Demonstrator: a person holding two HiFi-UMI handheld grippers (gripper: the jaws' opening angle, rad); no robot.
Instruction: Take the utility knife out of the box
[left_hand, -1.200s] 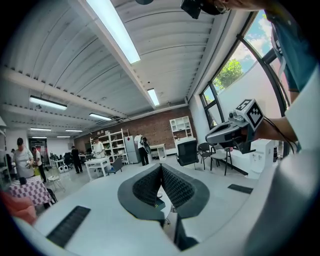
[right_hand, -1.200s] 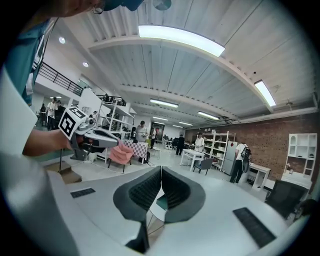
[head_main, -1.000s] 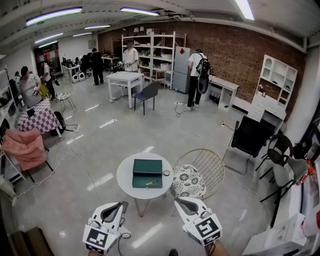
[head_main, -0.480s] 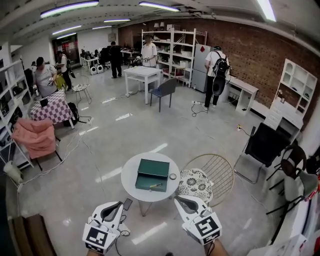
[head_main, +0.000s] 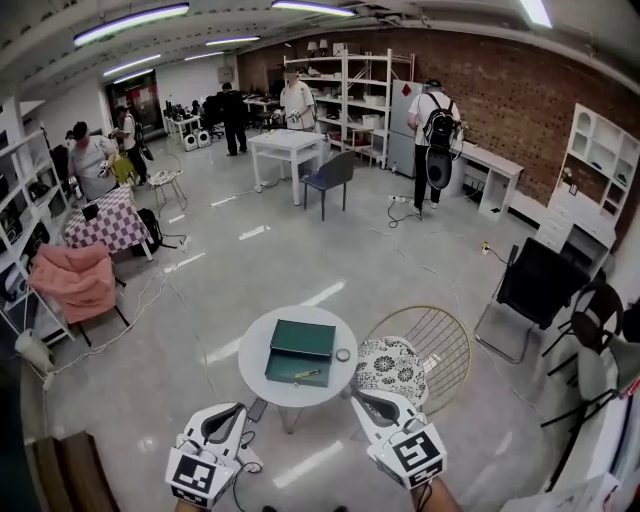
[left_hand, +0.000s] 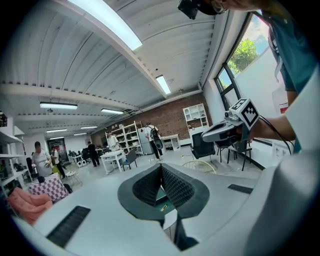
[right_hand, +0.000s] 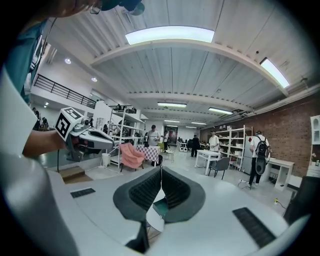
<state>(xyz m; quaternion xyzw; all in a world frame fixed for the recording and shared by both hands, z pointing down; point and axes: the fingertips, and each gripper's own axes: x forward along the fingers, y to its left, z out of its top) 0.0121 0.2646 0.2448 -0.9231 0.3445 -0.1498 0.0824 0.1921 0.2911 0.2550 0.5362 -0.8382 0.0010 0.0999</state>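
Note:
A round white table (head_main: 258, 352) stands on the floor ahead of me. On it lies an open dark green box (head_main: 300, 350) with its lid laid back. A yellowish utility knife (head_main: 307, 374) rests in the box's near half. My left gripper (head_main: 236, 410) and right gripper (head_main: 360, 398) are both shut, held low and short of the table, touching nothing. In the left gripper view the left gripper (left_hand: 161, 170) has its jaws together, with the box (left_hand: 166, 205) showing beneath. In the right gripper view, a bit of the box (right_hand: 162, 206) shows below the right gripper (right_hand: 161, 172).
A small ring (head_main: 343, 355) lies on the table right of the box. A gold wire chair with a floral cushion (head_main: 392, 362) stands against the table's right side. A black chair (head_main: 535, 290) is further right, a pink-draped chair (head_main: 70, 285) far left. People stand far off.
The head view has shifted a little, so the table and box sit slightly lower in the frame. Both grippers keep their place and stay shut.

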